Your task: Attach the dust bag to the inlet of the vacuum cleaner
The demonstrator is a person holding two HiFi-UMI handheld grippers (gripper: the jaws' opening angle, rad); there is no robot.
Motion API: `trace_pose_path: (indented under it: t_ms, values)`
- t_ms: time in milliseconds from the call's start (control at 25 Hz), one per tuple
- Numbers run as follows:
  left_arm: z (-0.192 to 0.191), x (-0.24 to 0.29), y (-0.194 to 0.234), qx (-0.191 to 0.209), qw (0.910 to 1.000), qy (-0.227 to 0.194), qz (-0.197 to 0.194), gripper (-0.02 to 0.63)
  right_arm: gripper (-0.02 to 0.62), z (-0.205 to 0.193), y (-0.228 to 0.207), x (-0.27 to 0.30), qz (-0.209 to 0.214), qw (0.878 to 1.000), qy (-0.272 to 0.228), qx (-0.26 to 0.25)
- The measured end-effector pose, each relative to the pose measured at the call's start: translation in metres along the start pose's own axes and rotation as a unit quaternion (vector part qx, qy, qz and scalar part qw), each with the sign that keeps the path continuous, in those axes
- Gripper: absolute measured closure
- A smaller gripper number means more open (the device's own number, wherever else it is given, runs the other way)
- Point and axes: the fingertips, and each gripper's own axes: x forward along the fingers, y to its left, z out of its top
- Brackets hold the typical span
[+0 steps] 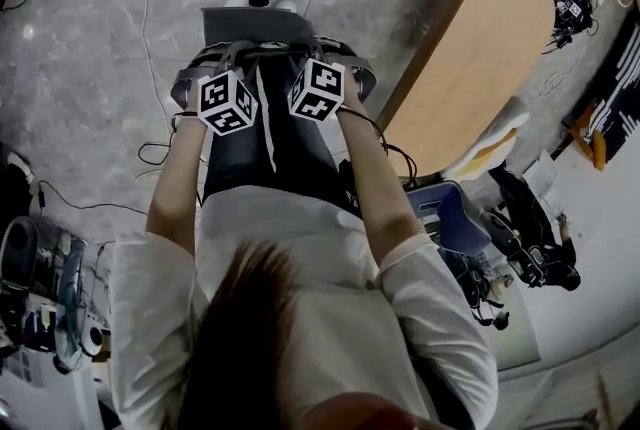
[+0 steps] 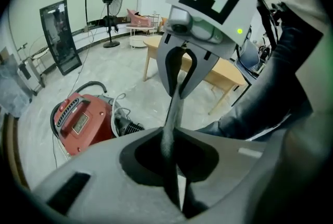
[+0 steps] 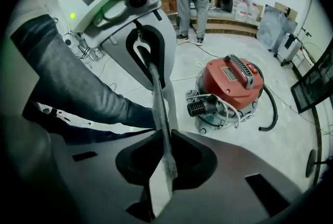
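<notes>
well, the biggest thing is the grey stone-look floor (image 1: 80, 48), smooth with pale cloudy marks. at one side of it stands the light wooden table with a rounded top (image 1: 480, 58) and thin legs. the round red plastic vacuum cleaner (image 3: 231, 85) sits on the floor too. it has a dark handle on top, a bendy black hose (image 3: 276, 112) at its side, a ribbed black tube end (image 3: 196, 108) and loops of white cable.

the dark grey dust bag made of soft fuzzy cloth (image 2: 173, 111) is not on the vacuum cleaner. it is up in the air in front of the person's legs, held between the two grippers. the vacuum cleaner is on the floor past it, well apart from it. only a thin flat edge of the bag shows, like a long strip.

the left gripper (image 2: 170, 132) has smooth grey jaws that are almost together, and they squeeze the bag's edge tight. the right gripper (image 3: 165, 133) is nearly closed as well, and its jaws pinch another part of the same edge. the two grippers face each other, close together.

a stiff white strip (image 3: 159, 186) lies beside the cloth between the right gripper's jaws. smallest of all is a little green light (image 2: 239, 31) on the right gripper's body.
</notes>
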Motion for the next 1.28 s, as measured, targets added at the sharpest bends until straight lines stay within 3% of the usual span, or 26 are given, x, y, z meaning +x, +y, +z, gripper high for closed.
trace_pose_path:
  t_ms: [120, 280, 400, 520, 760, 1080, 1280]
  values:
    - [-0.009, 0.007, 0.005, -0.027, 0.9995, -0.015, -0.008, 0.571, 0.552, 0.004, -0.005, 0.007, 0.029, 0.999, -0.006, 0.024]
    - [-0.014, 0.002, 0.017, -0.043, 0.9983, -0.039, -0.003, 0.571, 0.548, 0.019, -0.019, 0.005, 0.075, 0.997, -0.004, 0.006]
    - [-0.021, 0.009, 0.027, -0.054, 0.9979, -0.037, -0.003, 0.571, 0.548, 0.023, -0.028, 0.014, 0.082, 0.996, -0.017, 0.022]
    - [-0.03, 0.025, 0.033, -0.039, 0.999, -0.023, -0.006, 0.571, 0.553, 0.016, -0.028, 0.036, 0.083, 0.996, -0.013, 0.024]
    - [-0.055, 0.061, 0.052, -0.046, 0.9989, -0.005, 0.004, 0.571, 0.557, 0.012, -0.043, 0.08, 0.045, 0.999, -0.004, 0.021]
    - [-0.072, 0.089, 0.066, -0.007, 0.9999, 0.004, 0.015, 0.571, 0.56, 0.006, -0.051, 0.116, -0.015, 0.999, -0.026, 0.043]
    - [-0.072, 0.098, 0.07, 0.001, 0.9995, -0.002, 0.031, 0.571, 0.56, 0.0, -0.058, 0.122, -0.047, 0.998, -0.028, 0.025]
